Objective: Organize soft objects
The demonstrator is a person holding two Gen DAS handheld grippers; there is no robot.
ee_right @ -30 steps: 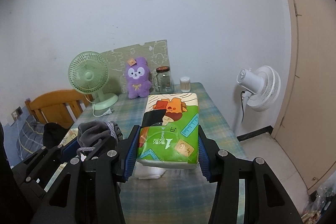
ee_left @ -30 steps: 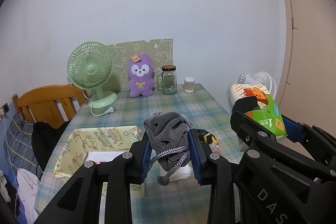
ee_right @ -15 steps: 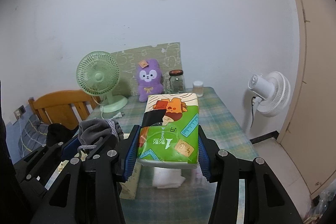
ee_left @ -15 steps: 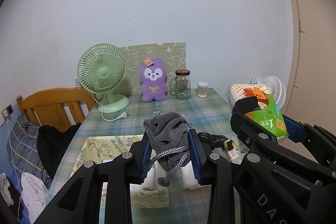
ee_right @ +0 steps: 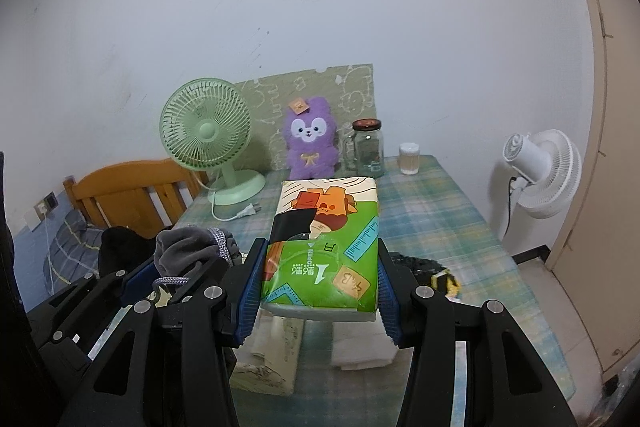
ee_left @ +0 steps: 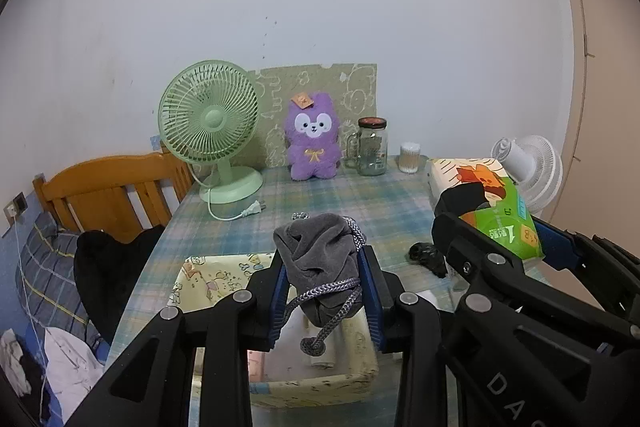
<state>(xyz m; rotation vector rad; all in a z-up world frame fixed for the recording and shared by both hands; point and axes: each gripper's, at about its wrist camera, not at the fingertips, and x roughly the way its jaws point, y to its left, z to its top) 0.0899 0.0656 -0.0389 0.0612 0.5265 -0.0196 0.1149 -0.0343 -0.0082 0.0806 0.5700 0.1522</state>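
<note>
Centrally, low in the left wrist view, a grey drawstring pouch [ee_left: 316, 263] w/ a braided cord is clamped between the blue pads of the left gripper [ee_left: 323, 291], held in the air above a yellow cartoon-print box [ee_left: 224, 275] that sits on the plaid table [ee_left: 360, 199]. At centre of the right wrist view, a green-and-orange tissue pack [ee_right: 324, 247] is pinched at both sides by the right gripper [ee_right: 318, 291], also held off the table, approx. over some white folded items below it. Both grippers sit side by side; the pouch shows at lower left of the right view, the pack at right of the left view. Further back, upper centre: a purple plush toy [ee_left: 314, 137] against the wall, a green desk fan [ee_left: 210, 127] to its left, a glass jar [ee_left: 372, 147] and a small cotton-swab tub [ee_left: 410, 157] to its right. At far right, a white fan [ee_right: 544, 175] stands off the table; at left, a wooden headboard [ee_left: 108, 187].
</note>
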